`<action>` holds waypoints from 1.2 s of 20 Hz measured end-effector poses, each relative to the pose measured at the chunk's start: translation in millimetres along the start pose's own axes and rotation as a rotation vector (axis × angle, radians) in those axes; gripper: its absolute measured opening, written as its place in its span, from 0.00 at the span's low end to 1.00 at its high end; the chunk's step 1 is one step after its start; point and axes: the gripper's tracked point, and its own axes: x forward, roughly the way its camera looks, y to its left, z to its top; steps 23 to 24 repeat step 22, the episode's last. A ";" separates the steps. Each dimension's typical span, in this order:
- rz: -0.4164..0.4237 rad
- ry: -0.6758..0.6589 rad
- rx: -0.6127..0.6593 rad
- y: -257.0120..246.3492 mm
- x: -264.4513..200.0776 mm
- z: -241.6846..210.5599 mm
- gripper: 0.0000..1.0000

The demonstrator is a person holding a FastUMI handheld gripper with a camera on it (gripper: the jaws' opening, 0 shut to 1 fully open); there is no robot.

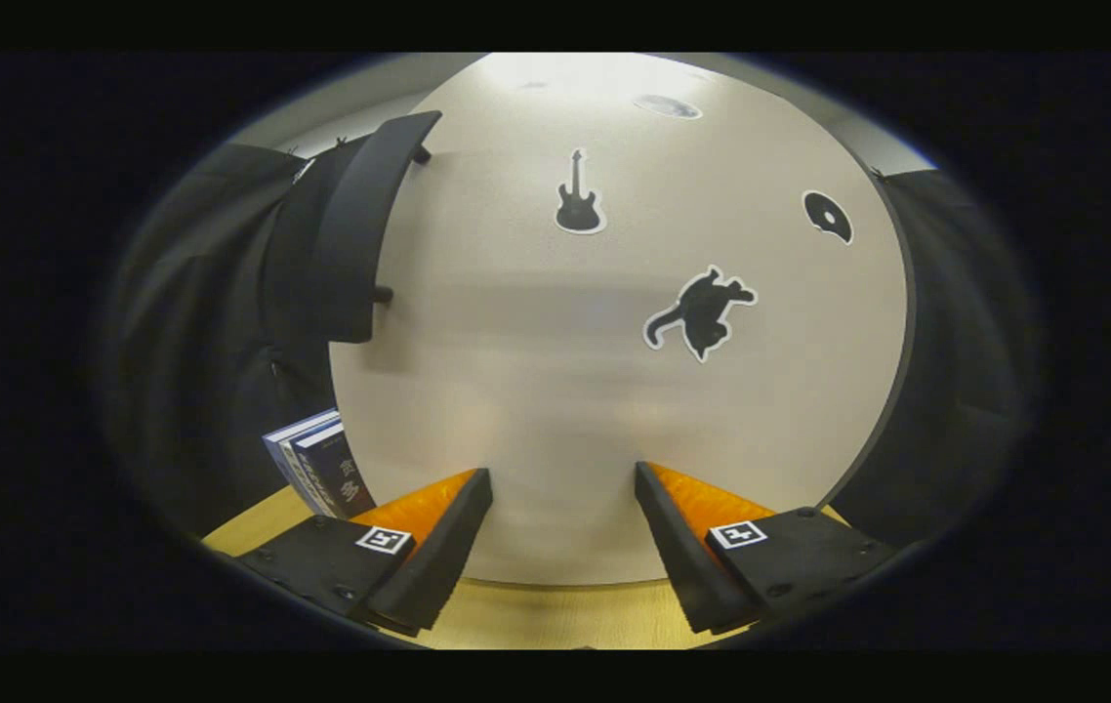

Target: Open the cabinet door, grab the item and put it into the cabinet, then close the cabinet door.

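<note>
Two fingers of the gripper [563, 532] stand wide apart with nothing between them, pointed at the closed cabinet door [555, 391] just ahead. Its dark handle [360, 234] runs up the door's edge, above and beyond the left finger. Stickers of a guitar [578, 195], a cat [702, 312] and a disc [827, 217] sit higher on the door. Books [316, 464] stand just beyond the left finger, beside the door, on the wooden table [555, 615].
</note>
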 end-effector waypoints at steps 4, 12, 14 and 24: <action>0.024 0.002 -0.034 4.5 -7.2 14.7 0.98; 0.026 -0.108 -0.037 -8.9 -88.6 87.8 0.97; -0.003 -0.129 -0.010 -20.3 -111.5 98.1 0.97; -0.143 -0.180 0.049 -89.6 -181.3 105.1 0.97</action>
